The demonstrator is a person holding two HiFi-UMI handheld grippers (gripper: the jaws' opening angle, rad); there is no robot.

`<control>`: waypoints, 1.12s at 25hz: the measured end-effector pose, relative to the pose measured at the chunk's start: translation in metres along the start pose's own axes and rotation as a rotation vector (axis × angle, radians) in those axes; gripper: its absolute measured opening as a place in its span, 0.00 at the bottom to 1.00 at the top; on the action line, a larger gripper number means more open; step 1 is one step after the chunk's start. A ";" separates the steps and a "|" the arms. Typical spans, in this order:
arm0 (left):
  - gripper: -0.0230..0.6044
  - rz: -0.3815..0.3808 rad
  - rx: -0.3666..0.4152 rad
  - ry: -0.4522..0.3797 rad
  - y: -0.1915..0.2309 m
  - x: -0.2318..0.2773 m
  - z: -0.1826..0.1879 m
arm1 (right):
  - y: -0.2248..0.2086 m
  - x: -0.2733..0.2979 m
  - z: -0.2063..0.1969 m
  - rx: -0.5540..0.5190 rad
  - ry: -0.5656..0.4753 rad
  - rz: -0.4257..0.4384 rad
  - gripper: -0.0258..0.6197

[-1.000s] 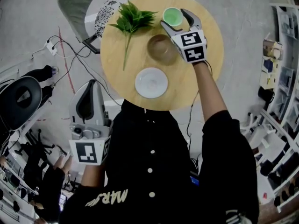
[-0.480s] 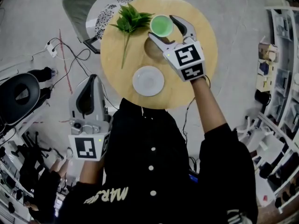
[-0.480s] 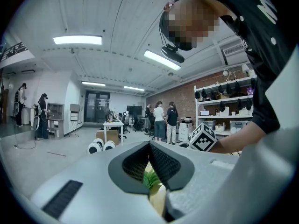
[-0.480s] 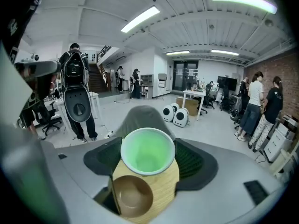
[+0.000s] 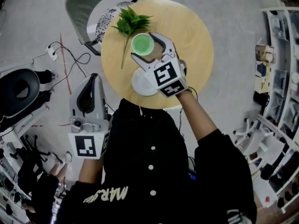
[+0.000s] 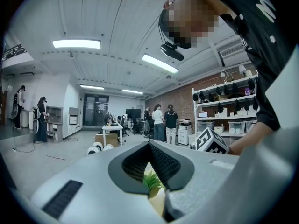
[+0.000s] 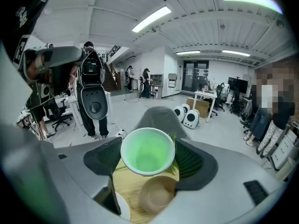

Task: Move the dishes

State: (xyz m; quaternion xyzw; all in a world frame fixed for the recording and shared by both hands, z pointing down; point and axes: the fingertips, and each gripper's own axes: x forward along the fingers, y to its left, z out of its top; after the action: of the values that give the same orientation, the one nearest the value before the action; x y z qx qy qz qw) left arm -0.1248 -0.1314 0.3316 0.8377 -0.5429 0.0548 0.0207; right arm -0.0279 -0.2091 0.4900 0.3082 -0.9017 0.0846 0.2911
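One green cup (image 7: 147, 151) sits gripped between the jaws of my right gripper (image 5: 143, 46), upper centre over the surface (image 5: 191, 36); left gripper (image 5: 91, 79), lower left, jaws together.

Leafy sprig (image 5: 130, 23) on round table (image 5: 196, 36); grey chair (image 5: 81, 3) beside.

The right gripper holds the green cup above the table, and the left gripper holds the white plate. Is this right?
No: the left gripper is shut and empty, as the left gripper view shows. The plate lies on the table.
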 end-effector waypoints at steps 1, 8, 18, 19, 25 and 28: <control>0.04 0.001 0.000 -0.004 0.000 -0.001 0.001 | 0.006 0.000 -0.001 0.001 0.001 0.005 0.59; 0.04 0.000 0.002 0.003 0.003 -0.006 -0.001 | 0.035 0.012 -0.019 0.002 0.014 0.020 0.59; 0.04 -0.002 0.006 0.024 0.013 -0.015 -0.008 | 0.069 0.042 -0.064 0.019 0.064 0.027 0.59; 0.04 -0.003 0.005 0.027 0.013 -0.016 -0.009 | 0.071 0.045 -0.067 0.024 0.066 0.026 0.59; 0.04 -0.009 0.001 0.047 0.018 -0.020 -0.020 | 0.081 0.059 -0.087 0.039 0.079 0.001 0.59; 0.04 -0.010 -0.006 0.055 0.020 -0.022 -0.024 | 0.085 0.066 -0.095 0.039 0.085 -0.004 0.59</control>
State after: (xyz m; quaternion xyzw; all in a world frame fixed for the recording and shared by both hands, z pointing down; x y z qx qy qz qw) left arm -0.1533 -0.1174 0.3521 0.8384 -0.5383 0.0762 0.0384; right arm -0.0772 -0.1434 0.6078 0.3118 -0.8862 0.1143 0.3231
